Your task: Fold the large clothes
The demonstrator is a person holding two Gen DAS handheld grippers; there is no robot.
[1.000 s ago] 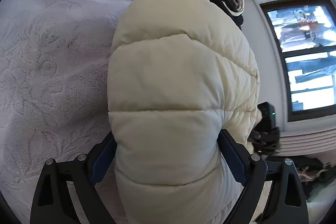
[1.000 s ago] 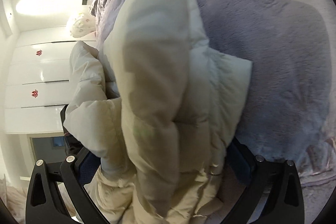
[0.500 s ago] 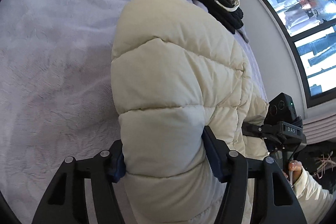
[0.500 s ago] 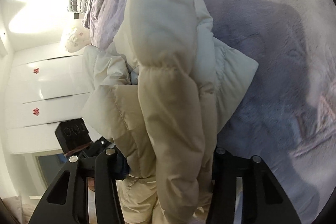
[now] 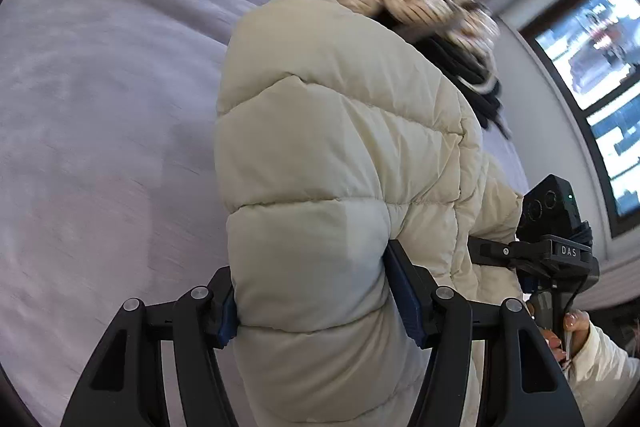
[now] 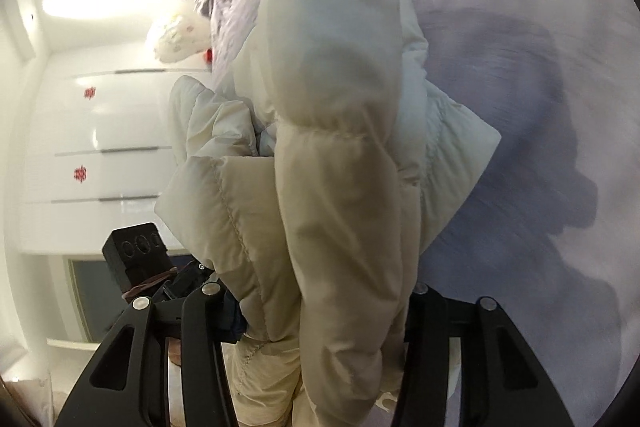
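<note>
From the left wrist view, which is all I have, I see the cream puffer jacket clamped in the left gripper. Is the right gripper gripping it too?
Observer: Yes, the right gripper is shut on a thick quilted fold of the puffer jacket.
Operator: What lies behind the jacket on that side?
Observer: The lilac bedspread, with the jacket's dark shadow cast across it.
Operator: Anything beyond the bed that I miss?
Observer: A glossy white cabinet with two small red emblems on its fronts.
</note>
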